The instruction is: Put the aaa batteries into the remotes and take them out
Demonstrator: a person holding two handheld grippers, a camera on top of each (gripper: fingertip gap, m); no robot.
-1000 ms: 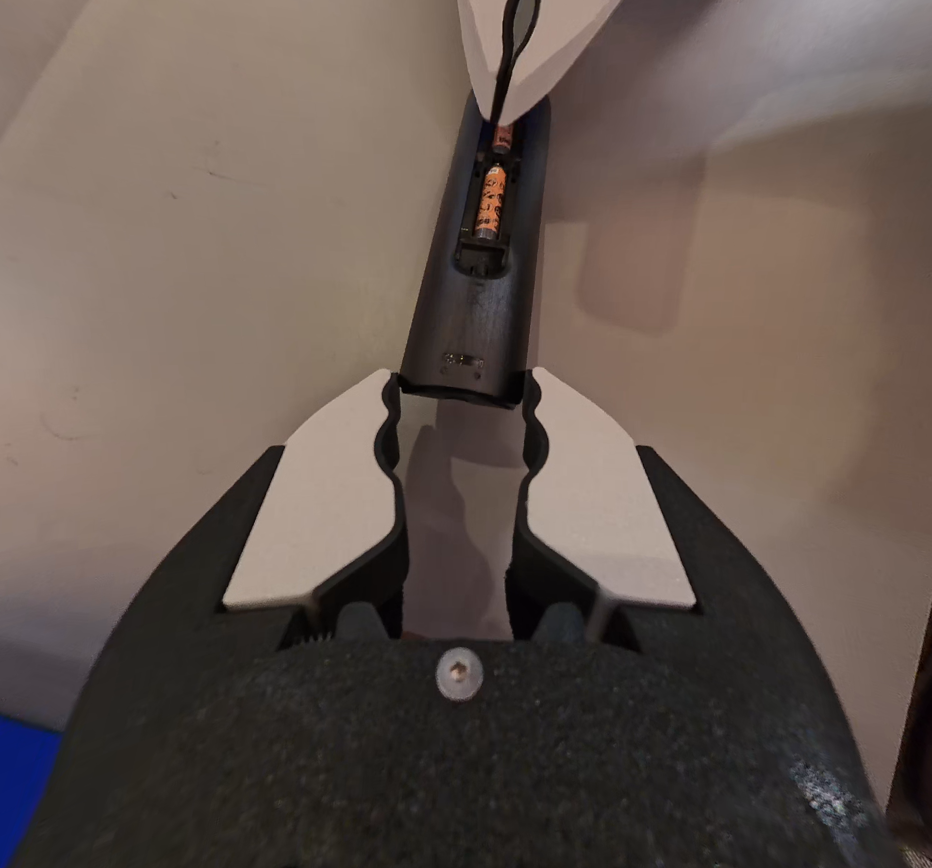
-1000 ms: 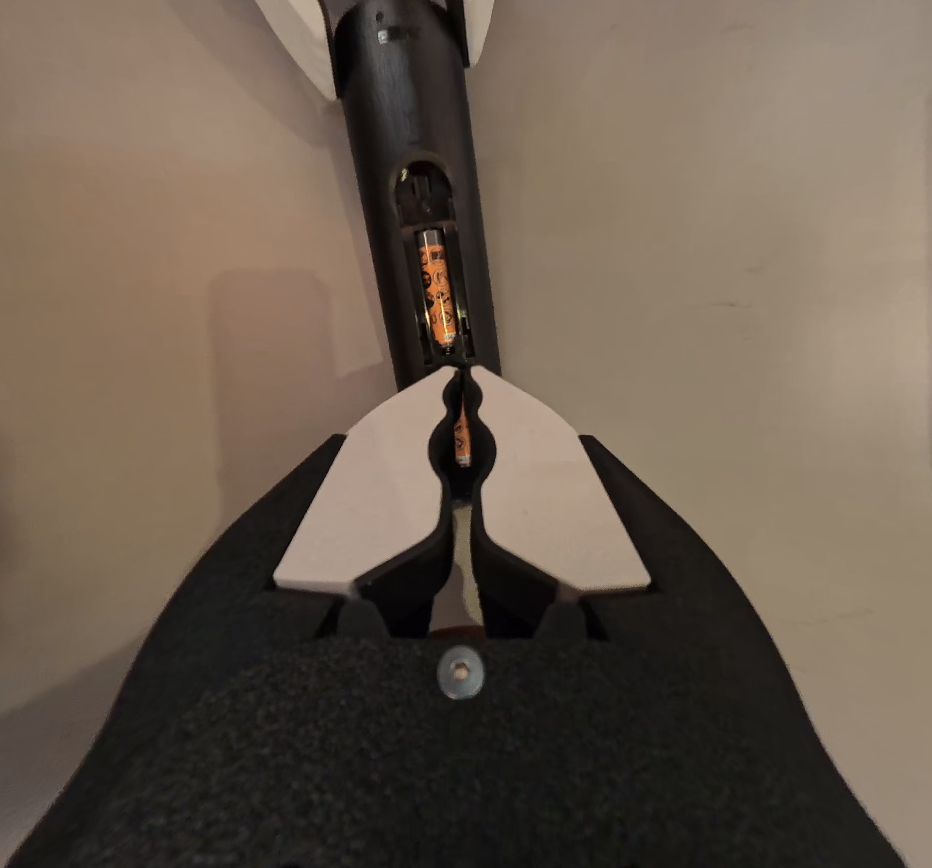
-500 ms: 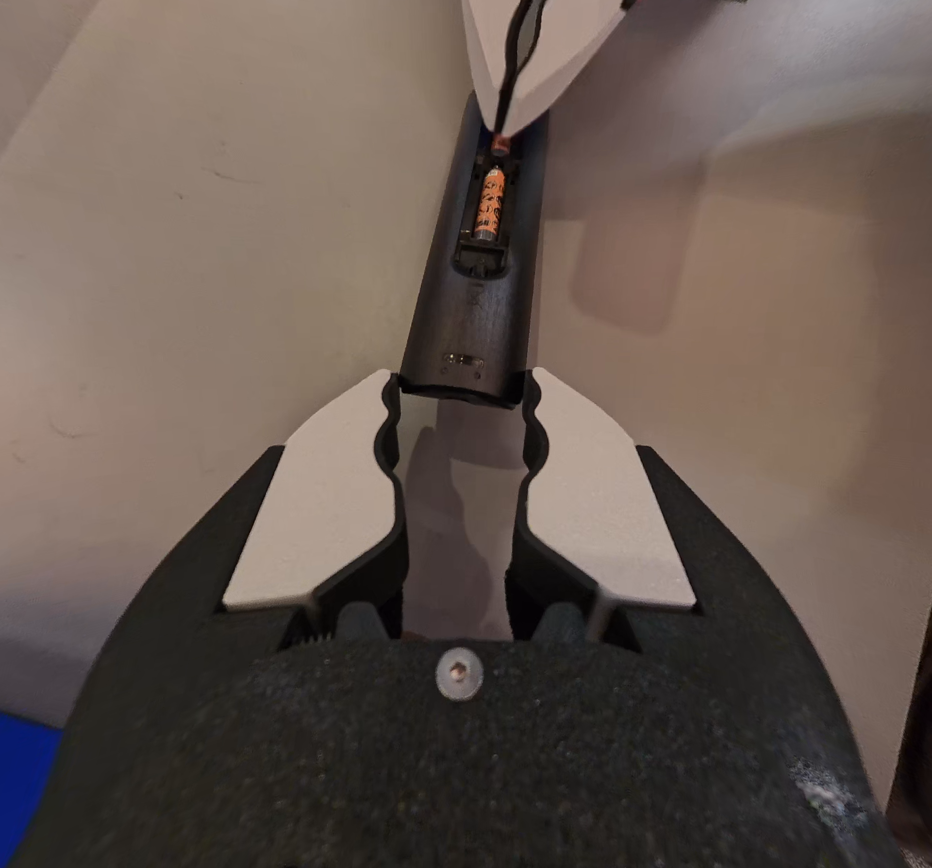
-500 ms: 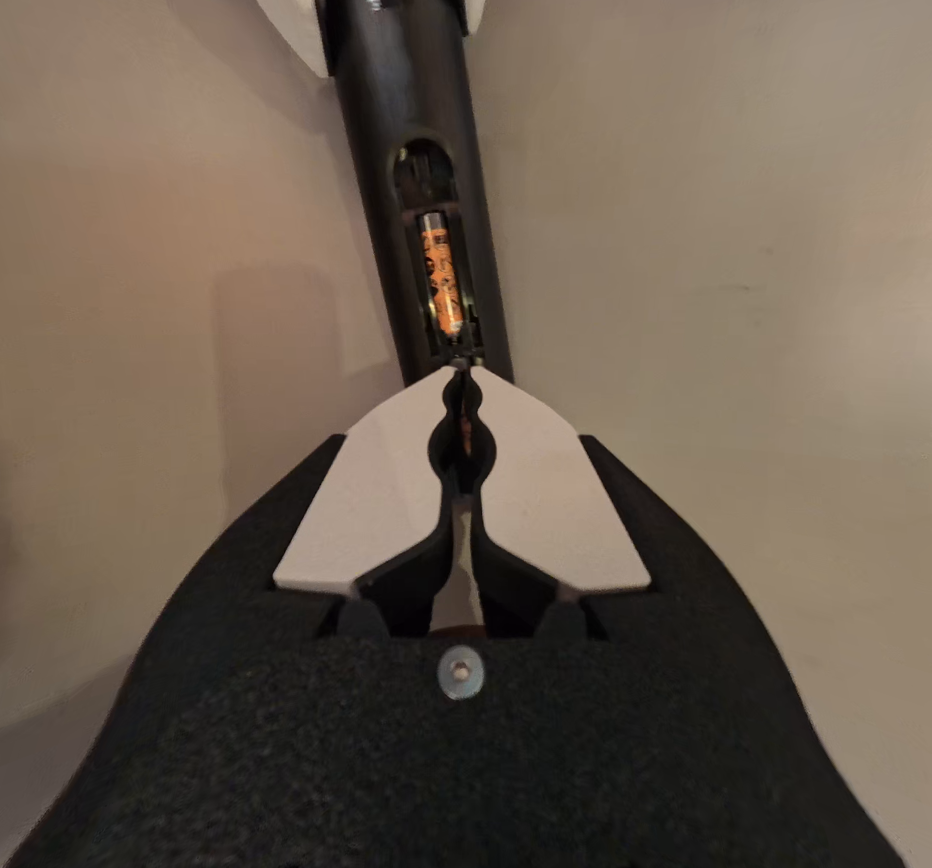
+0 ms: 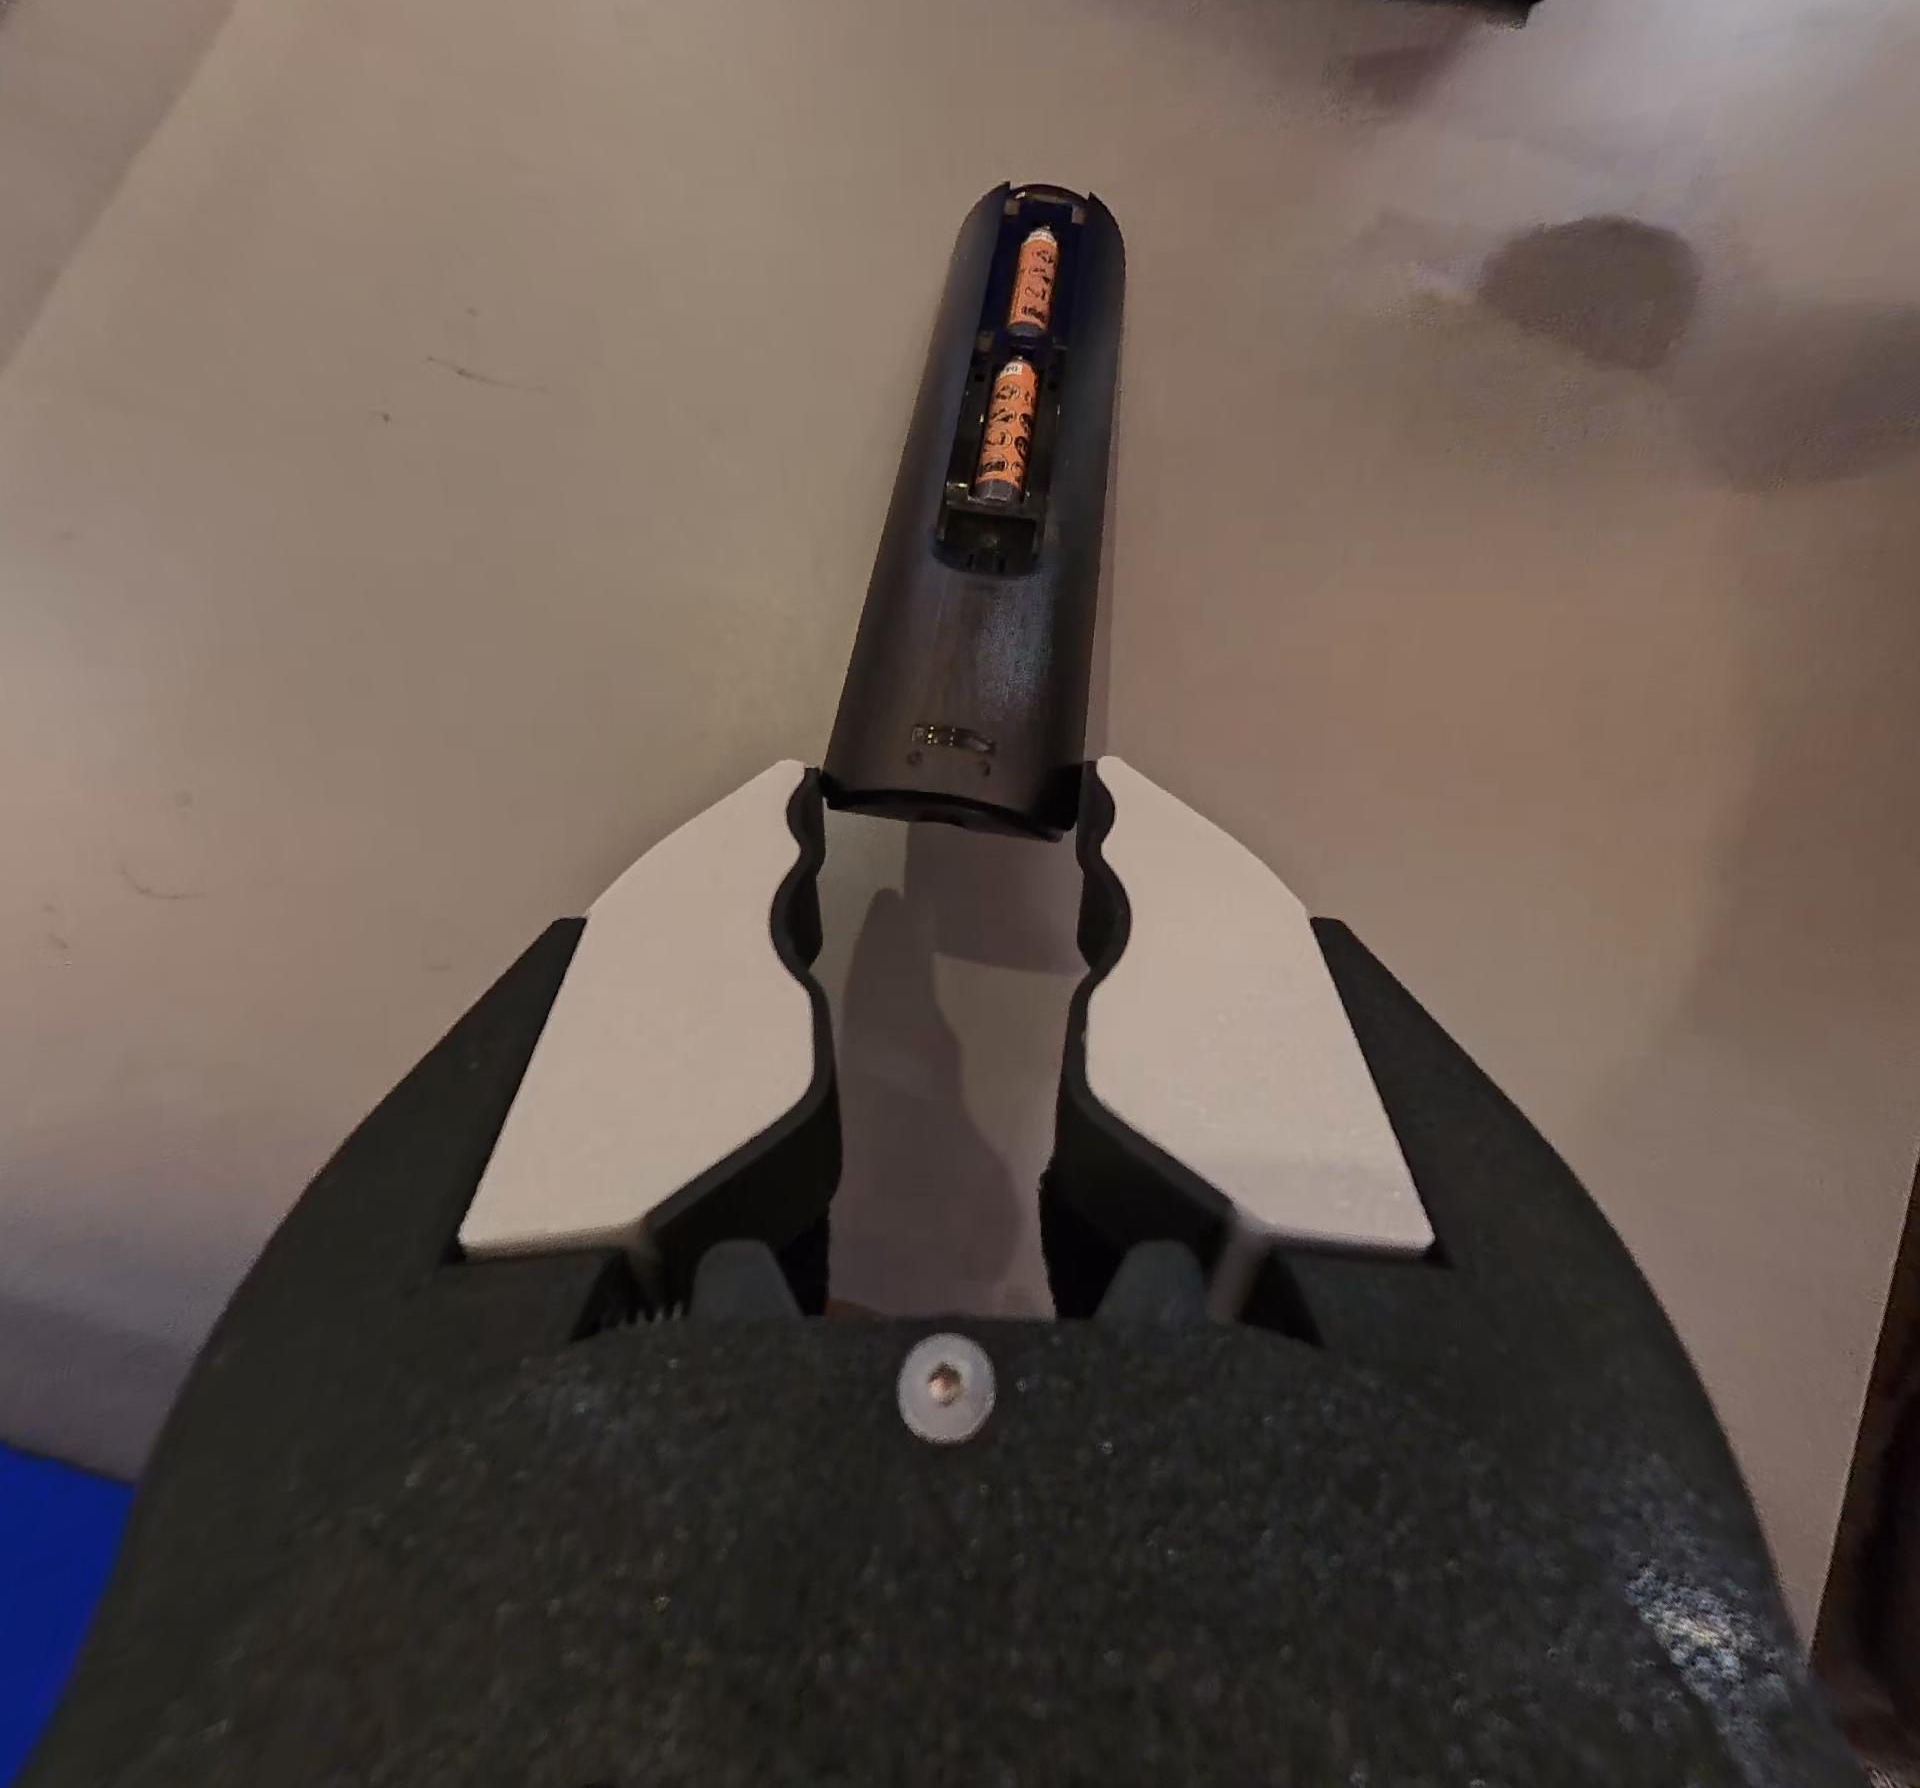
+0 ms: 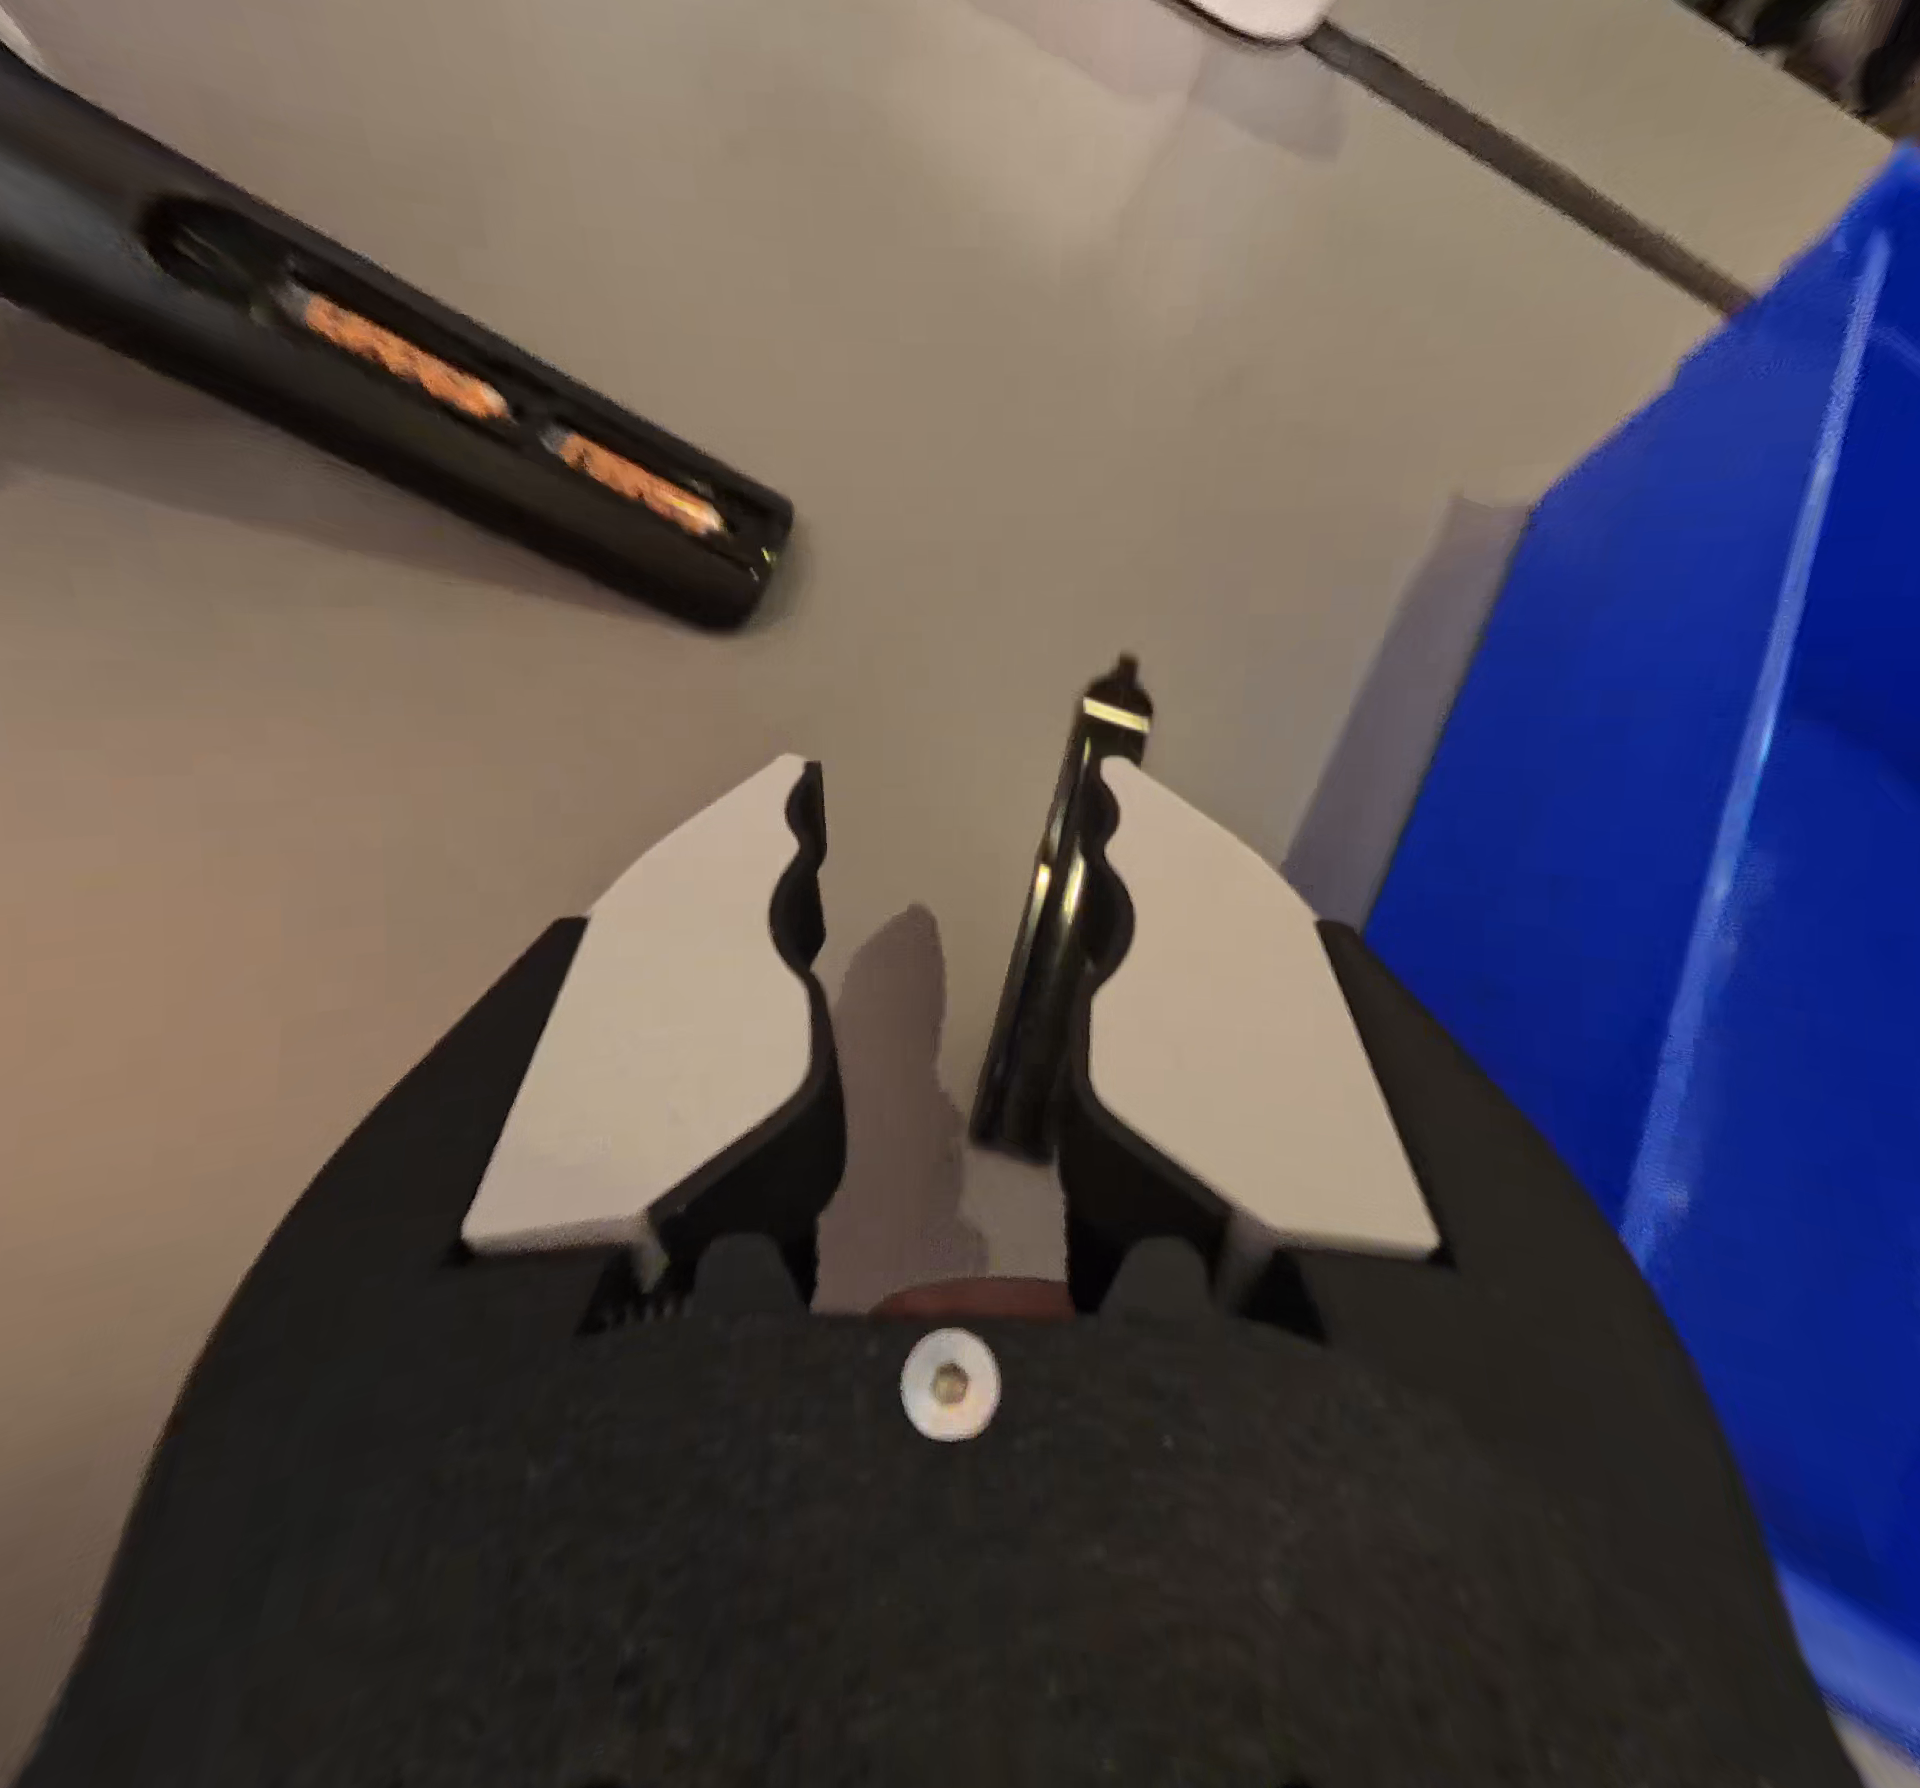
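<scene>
Left hand-held gripper [image 5: 948, 793] clamps the black plastic remote [image 5: 987, 533] steady on the desk [image 5: 416, 388], two orange AAA batteries [image 5: 1008, 434] seated; right hand-held gripper [image 6: 951, 782] gapes wide around the black battery cover [image 6: 1049, 959].

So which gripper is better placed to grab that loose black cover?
Right: the right gripper is open around the cover, while the left gripper holds the remote by its end.

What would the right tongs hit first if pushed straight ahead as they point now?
Likely the black battery cover, already between the open right tongs by one finger. Past it only table; the remote lies off left. Height above the cover is unclear.
</scene>
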